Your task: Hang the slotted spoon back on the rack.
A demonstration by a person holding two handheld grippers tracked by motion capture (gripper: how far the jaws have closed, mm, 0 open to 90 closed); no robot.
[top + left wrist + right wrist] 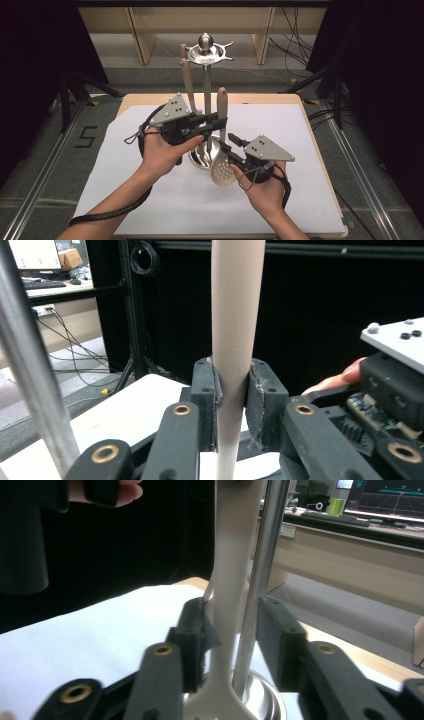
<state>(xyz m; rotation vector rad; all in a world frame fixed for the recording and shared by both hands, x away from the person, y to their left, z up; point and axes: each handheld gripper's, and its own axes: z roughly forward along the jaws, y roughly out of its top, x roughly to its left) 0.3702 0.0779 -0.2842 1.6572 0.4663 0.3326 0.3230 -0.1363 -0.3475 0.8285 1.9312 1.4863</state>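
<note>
Cream slotted plastic spoon (pixel 223 169) with a tan handle – pale bowl dotted with small holes at six o'clock of the shiny silver metal utensil stand (pixel 205 102). Black jaws, grey plates – white sheet (pixel 150 195) over the light wooden table (pixel 320 150).

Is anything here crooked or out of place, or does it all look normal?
Mostly tidy. One oddity: the slotted spoon is off the metal rack, held upright beside its pole by the left gripper, shut on the handle, while the right gripper stands open around its neck. Another utensil hangs properly.
</note>
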